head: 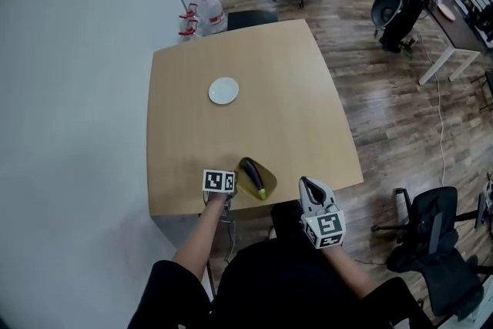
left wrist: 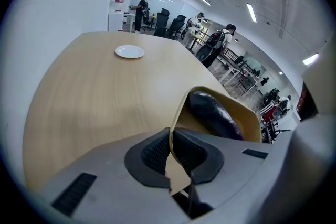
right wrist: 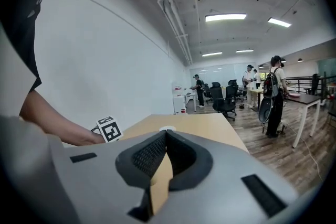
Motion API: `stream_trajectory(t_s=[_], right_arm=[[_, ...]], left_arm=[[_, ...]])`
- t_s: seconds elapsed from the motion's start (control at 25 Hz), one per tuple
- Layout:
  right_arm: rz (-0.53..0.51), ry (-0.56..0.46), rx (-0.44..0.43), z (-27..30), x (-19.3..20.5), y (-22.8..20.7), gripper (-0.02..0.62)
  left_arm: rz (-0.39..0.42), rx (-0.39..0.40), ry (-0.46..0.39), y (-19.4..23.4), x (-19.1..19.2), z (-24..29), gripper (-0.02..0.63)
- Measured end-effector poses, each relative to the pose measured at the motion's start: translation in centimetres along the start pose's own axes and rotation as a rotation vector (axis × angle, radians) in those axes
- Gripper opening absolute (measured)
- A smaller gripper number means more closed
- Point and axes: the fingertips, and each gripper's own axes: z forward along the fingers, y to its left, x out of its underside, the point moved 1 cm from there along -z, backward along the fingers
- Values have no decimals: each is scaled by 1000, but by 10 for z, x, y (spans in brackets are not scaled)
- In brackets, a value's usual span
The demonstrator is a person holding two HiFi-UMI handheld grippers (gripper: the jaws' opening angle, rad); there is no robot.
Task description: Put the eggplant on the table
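Closest, my right tongs (head: 310, 186) are pinched together, empty; my left tongs (head: 232, 195) clamp the rim of 1 mustard-yellow curved dish (head: 267, 179) carrying the dark purple eggplant (head: 252, 174) (at the light wooden table's (head: 254, 131) near edge).

Head view: high, steeply down on whole table (head: 254, 104). Left gripper view: low, close over tabletop. Right gripper view: near level. All share table, white plate (head: 223, 91).
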Motion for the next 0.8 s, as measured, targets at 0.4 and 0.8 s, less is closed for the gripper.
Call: stream_trajectory(t_s=[0.4, 0.8], right_arm=[[-11, 26, -109, 128, -24, -38, 60], [-14, 123, -167, 207, -24, -65, 60]], left_arm=[[-140, -83, -5, 75, -58, 32, 25], [-234, -190, 71, 152, -92, 65, 25]])
